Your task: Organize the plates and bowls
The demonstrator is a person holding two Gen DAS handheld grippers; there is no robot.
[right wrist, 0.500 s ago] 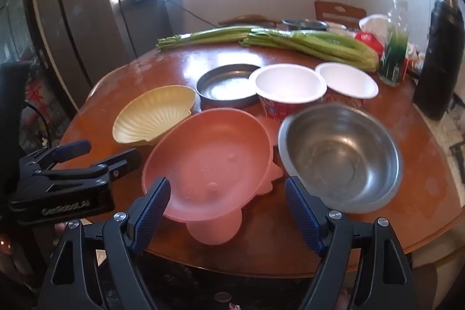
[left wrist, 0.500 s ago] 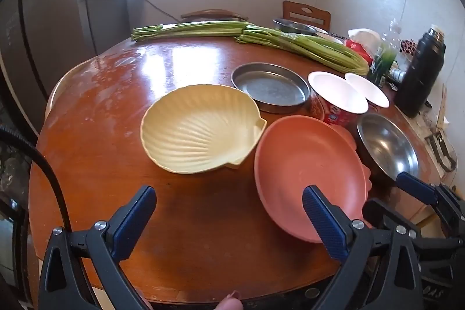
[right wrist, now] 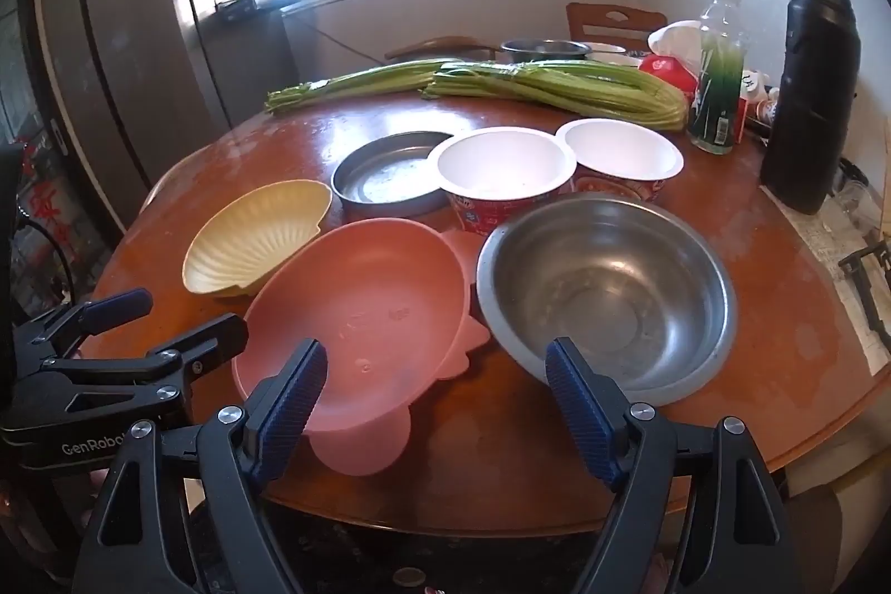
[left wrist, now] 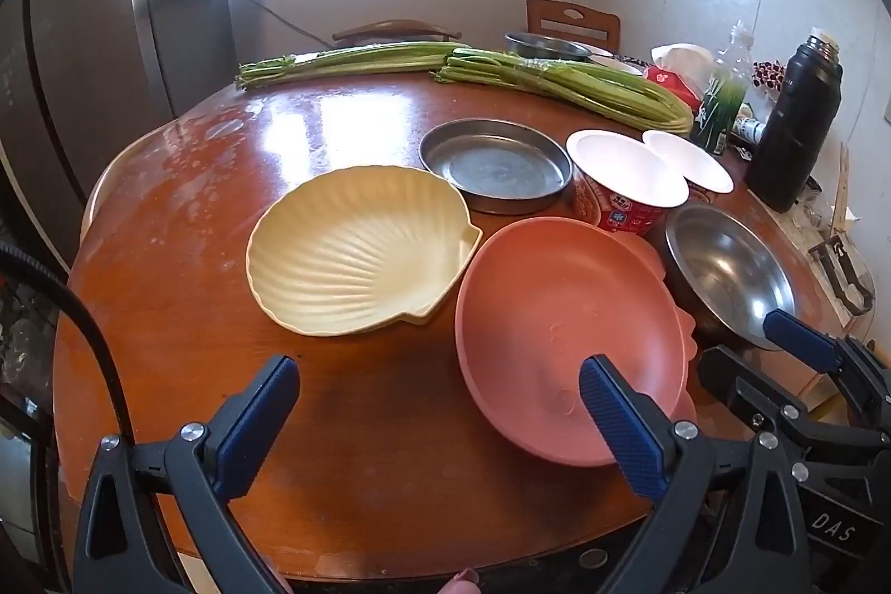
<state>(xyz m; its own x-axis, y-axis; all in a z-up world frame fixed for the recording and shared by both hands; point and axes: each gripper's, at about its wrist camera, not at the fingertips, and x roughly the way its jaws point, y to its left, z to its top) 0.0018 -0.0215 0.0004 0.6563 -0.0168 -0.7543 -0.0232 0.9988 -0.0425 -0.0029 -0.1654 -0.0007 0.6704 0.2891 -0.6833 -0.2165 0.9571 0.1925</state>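
On the round wooden table [left wrist: 345, 471] lie a cream shell-shaped plate [left wrist: 356, 249] [right wrist: 256, 237], a pink fish-shaped plate [left wrist: 557, 332] [right wrist: 362, 315], a flat steel pan [left wrist: 495, 165] [right wrist: 384, 176], a steel bowl [left wrist: 729, 271] [right wrist: 607, 293] and two white paper bowls [left wrist: 629, 176] [right wrist: 504, 168]. My left gripper [left wrist: 440, 427] is open and empty at the near table edge, in front of the shell and pink plates. My right gripper [right wrist: 437, 405] is open and empty in front of the pink plate and steel bowl.
Two bundles of green celery [left wrist: 557, 82] lie across the far side. A black thermos [right wrist: 813, 93], a green bottle [right wrist: 718, 70] and small items stand at the right. Chairs [left wrist: 573, 20] stand behind the table. A fridge [right wrist: 128, 65] stands at the left.
Both grippers have hardly moved; the view has shifted only slightly. The plates and bowls are where they were.
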